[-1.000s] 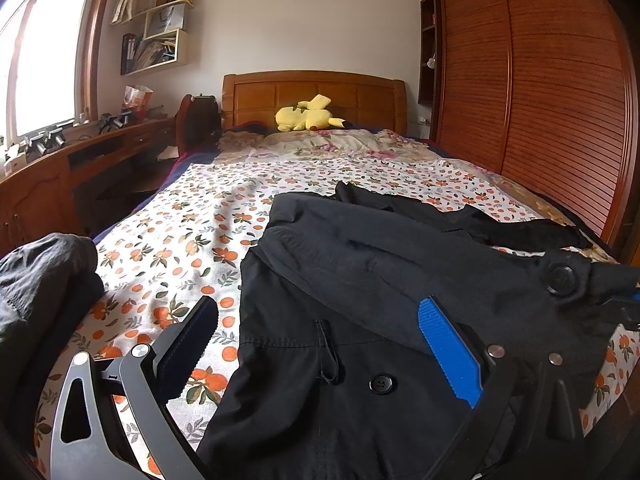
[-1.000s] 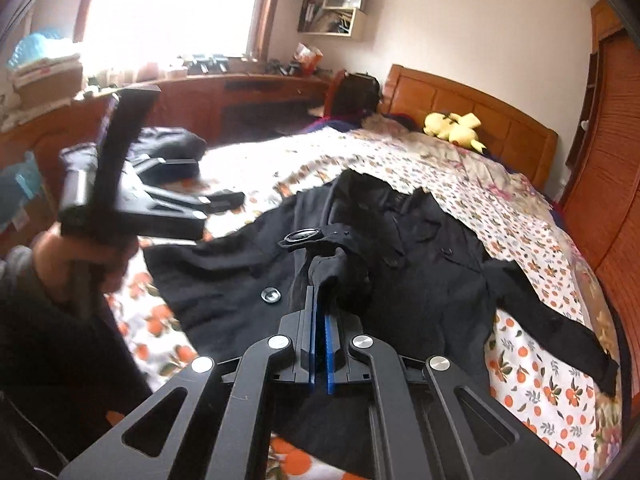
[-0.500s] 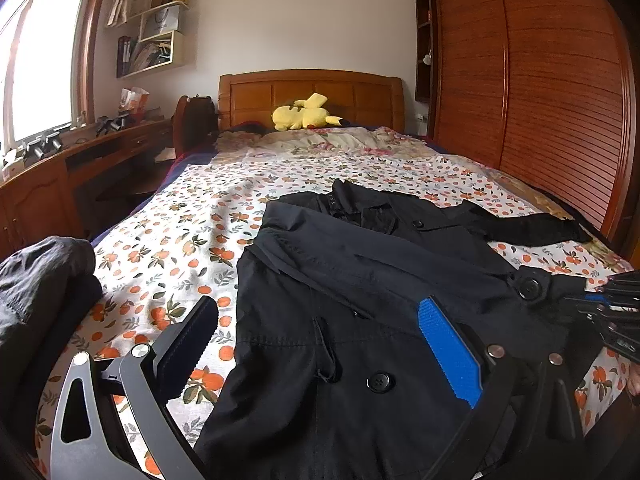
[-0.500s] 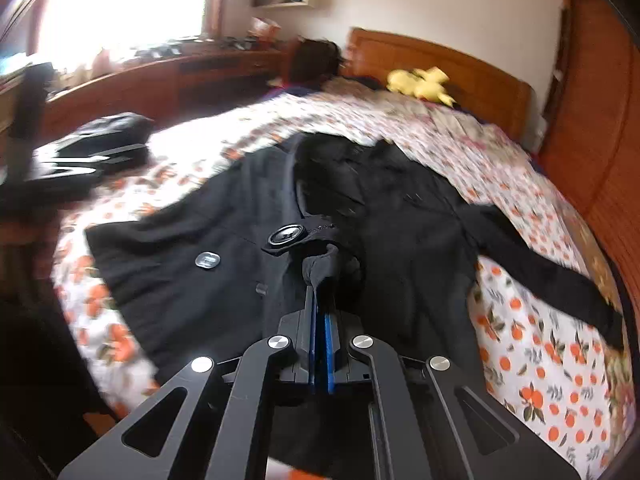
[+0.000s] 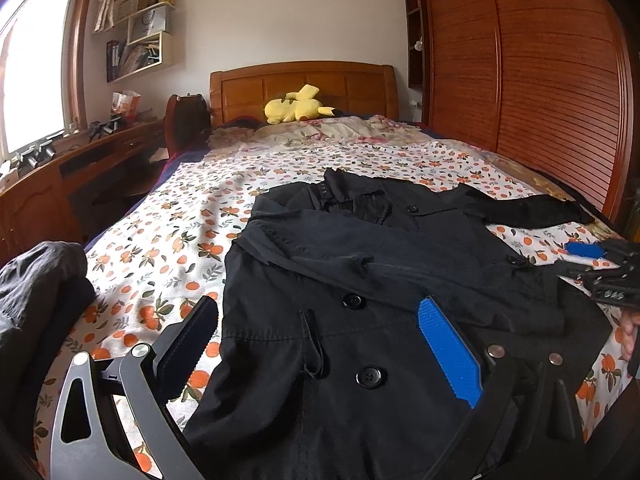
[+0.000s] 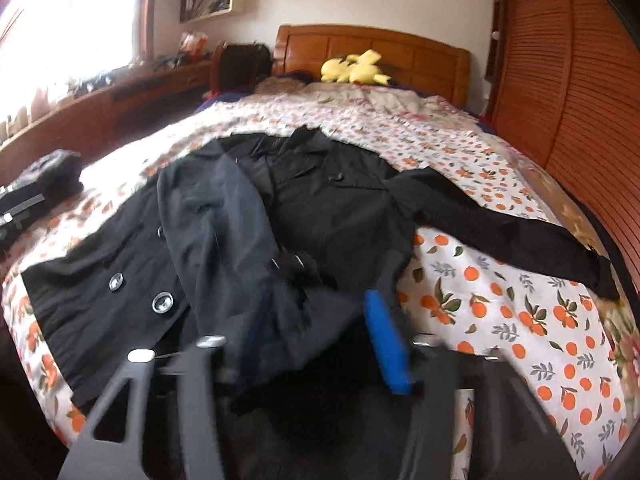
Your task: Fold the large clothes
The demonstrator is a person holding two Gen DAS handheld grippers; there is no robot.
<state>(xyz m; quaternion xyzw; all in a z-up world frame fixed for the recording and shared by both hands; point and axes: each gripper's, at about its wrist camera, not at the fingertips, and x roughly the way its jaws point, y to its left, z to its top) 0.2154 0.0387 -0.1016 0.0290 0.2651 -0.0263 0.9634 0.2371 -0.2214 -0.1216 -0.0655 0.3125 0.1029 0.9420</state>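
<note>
A black buttoned coat [image 5: 360,280] lies flat on the flowered bedspread [image 5: 168,240], its left sleeve folded across the front and its other sleeve [image 6: 500,224] stretched out to the right. My left gripper [image 5: 320,344] is open and empty just above the coat's lower front. My right gripper [image 6: 320,336] is open above the coat's folded sleeve end [image 6: 296,272], which lies loose on the coat. The right gripper also shows at the right edge of the left wrist view [image 5: 600,264].
A pile of dark clothes [image 5: 36,292] sits at the bed's left corner. A yellow plush toy [image 5: 296,106] lies by the wooden headboard. A wooden desk [image 5: 60,184] runs along the left, a slatted wardrobe [image 5: 540,92] along the right.
My right gripper carried the sleeve end across the coat, lowered it and opened, letting it go. The coat now lies flatter. My left gripper stayed open and nearly still.
</note>
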